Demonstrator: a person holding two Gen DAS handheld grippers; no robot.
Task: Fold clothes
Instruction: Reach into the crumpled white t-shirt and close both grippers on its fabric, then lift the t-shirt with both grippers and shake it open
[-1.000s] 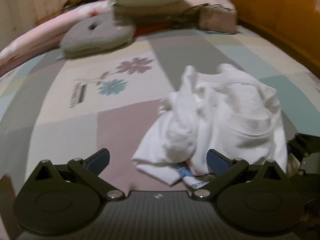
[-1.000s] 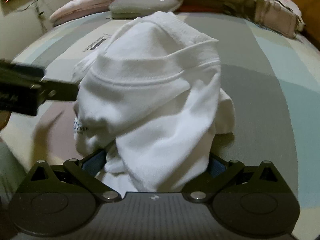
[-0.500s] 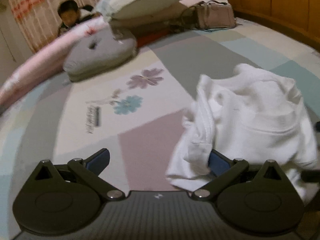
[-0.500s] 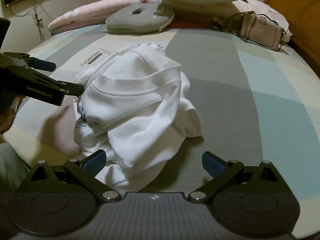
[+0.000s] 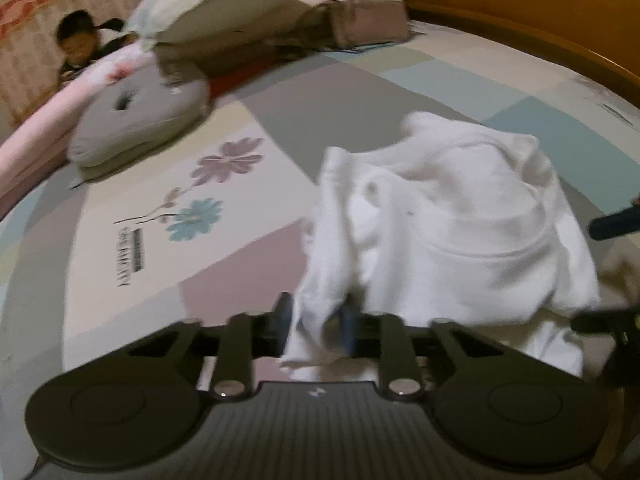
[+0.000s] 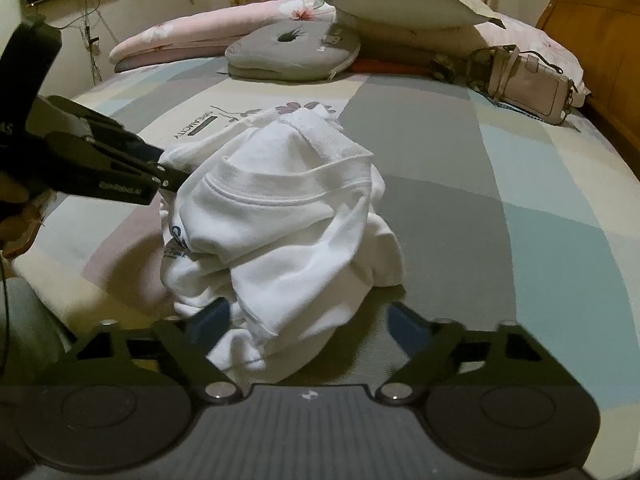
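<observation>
Crumpled white cotton garment (image 5: 452, 224) heaped on the pastel patchwork bedspread (image 5: 132, 288).
Left wrist view: left gripper (image 5: 314, 322), jaws just closing, pinches its edge. Right wrist view: right gripper (image 6: 308, 320), jaws narrowing but apart, straddles the axisless heap's near fold.

The bedsheet (image 6: 420, 152) is showing "DREAMCITY" printed by its flowers. The white garment (image 6: 280, 216) is carrying blue lettering, too crumpled to read. Left gripper (image 6: 170, 178) branding's looking too blurry.
</observation>
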